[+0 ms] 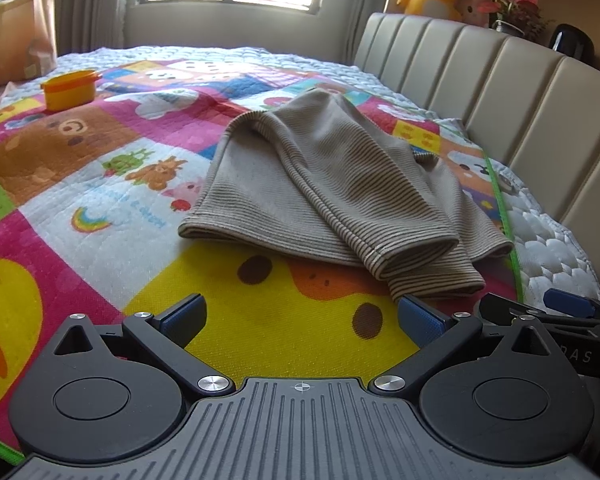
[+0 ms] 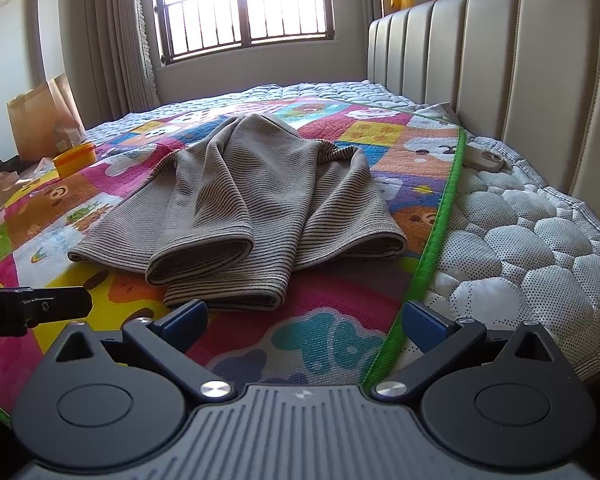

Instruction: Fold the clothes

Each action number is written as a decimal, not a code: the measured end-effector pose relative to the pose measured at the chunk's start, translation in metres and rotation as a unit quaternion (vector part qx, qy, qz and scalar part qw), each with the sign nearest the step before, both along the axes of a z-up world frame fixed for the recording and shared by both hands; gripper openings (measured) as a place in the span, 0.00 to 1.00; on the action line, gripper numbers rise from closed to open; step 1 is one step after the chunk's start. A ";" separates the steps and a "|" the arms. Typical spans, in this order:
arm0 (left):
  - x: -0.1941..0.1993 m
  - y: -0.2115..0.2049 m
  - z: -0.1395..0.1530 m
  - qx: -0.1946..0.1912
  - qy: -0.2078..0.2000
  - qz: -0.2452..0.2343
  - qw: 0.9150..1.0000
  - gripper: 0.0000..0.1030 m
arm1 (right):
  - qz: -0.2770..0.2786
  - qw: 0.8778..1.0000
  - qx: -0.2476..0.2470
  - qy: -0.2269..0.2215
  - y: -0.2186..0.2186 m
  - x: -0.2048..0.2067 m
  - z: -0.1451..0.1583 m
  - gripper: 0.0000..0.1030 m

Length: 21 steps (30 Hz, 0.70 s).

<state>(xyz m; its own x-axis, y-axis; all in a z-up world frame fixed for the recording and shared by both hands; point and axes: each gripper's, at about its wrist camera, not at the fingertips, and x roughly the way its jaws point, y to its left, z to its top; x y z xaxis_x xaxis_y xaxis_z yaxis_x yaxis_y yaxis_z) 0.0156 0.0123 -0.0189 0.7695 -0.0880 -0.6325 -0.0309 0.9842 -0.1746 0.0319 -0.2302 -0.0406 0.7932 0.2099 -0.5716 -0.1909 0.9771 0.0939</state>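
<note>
We hover both claws low over play mat (image 1: 100, 216) on bed. Left claw (image 1: 300, 318) spread, empty; right claw (image 2: 304, 320) spread, empty. Striped sweater (image 2: 240, 192) dead ahead, long axis running away toward window; folded cuff end just beyond right claw, nearer than left.

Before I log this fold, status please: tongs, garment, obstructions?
Left tongs open, empty. Right tongs open, empty. Striped garment lies bunched on the play mat, just ahead. Orange tub far off, nothing blocking.
</note>
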 end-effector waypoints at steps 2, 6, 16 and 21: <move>0.001 0.000 0.000 0.000 0.001 -0.001 1.000 1.00 | 0.000 1.000 0.000 0.000 0.000 0.000 0.000 1.00; 0.004 0.001 0.001 -0.003 0.003 -0.001 1.000 1.00 | 0.002 1.000 -0.002 -0.001 -0.001 0.001 0.001 1.00; 0.038 0.015 0.005 -0.050 0.014 -0.008 0.999 1.00 | -0.005 1.000 -0.013 -0.002 -0.011 0.023 0.002 1.00; 0.068 0.018 0.014 -0.057 0.004 -0.020 0.998 1.00 | -0.016 1.000 -0.011 -0.006 -0.018 0.048 0.005 1.00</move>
<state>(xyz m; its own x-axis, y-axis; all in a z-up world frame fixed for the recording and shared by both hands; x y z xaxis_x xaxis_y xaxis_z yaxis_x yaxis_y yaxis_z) 0.0837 0.0300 -0.0050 0.7588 -0.1905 -0.6229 0.0063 0.9584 -0.2854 0.0802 -0.2483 -0.0353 0.8059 0.1722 -0.5665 -0.1609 0.9845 0.0705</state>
